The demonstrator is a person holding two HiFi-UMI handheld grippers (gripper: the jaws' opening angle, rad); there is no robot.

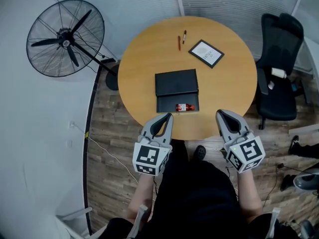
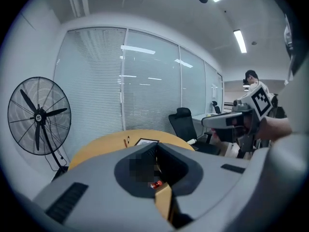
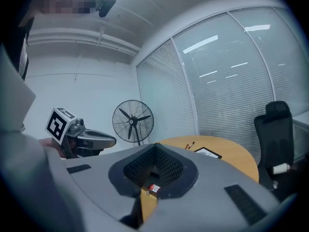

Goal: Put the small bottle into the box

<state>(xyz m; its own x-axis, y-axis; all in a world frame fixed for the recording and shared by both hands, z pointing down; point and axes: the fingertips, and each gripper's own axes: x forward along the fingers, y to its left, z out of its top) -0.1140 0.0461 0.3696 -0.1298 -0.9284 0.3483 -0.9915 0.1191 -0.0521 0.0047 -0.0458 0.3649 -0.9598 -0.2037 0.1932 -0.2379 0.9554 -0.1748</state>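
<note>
A small red bottle (image 1: 185, 107) lies on its side in the open tray of a black box (image 1: 169, 105), whose lid (image 1: 176, 82) lies flat behind it on the round wooden table (image 1: 144, 59). My left gripper (image 1: 168, 116) hovers at the table's near edge, just left of the box, its jaws shut and empty. My right gripper (image 1: 220, 114) hangs at the near edge to the right of the box, also shut with nothing in it. Through the jaw gap the bottle (image 2: 155, 184) shows in the left gripper view, and the bottle (image 3: 153, 188) shows in the right gripper view too.
Two pens (image 1: 181, 40) and a framed card (image 1: 206, 53) lie at the table's far side. A standing fan (image 1: 65, 38) is at the left. A black office chair (image 1: 278, 68) stands to the right. A cable (image 1: 107, 151) runs over the wooden floor.
</note>
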